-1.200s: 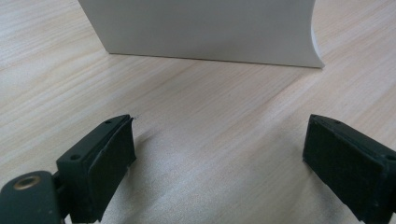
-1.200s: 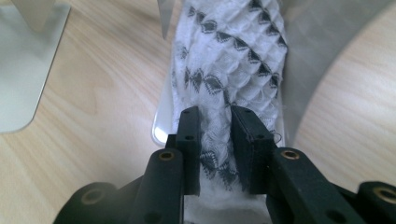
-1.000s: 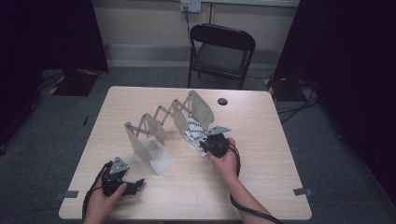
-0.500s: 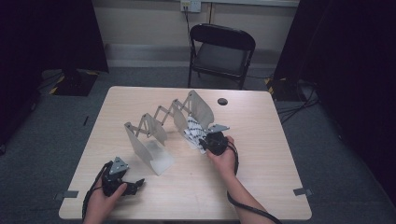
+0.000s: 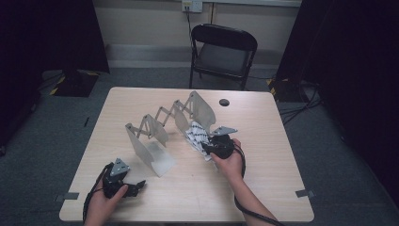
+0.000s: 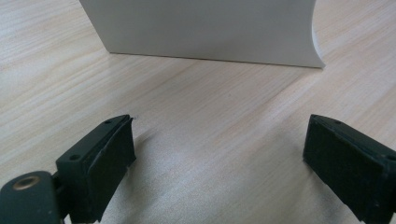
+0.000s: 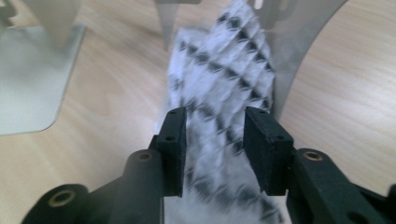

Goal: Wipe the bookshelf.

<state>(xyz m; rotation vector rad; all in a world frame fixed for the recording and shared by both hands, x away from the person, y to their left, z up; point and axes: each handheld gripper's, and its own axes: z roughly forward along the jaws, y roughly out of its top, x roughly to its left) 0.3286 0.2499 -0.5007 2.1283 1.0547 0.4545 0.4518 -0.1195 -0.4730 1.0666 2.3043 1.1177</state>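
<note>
The right gripper (image 5: 207, 147) sits at the near edge of the black-and-white patterned cloth (image 5: 196, 136), which leans against the far-right panel of the folding rack (image 5: 155, 134); its jaws have just been opening and now stand apart over the cloth. The left gripper (image 5: 136, 186), released with nothing between its jaws, rests at the near left of the table (image 5: 263, 188).

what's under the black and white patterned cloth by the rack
The patterned cloth lies on the wooden table, leaning against a panel of the folding metal rack. The right tongs cover its near end; anything beneath it is hidden.
</note>
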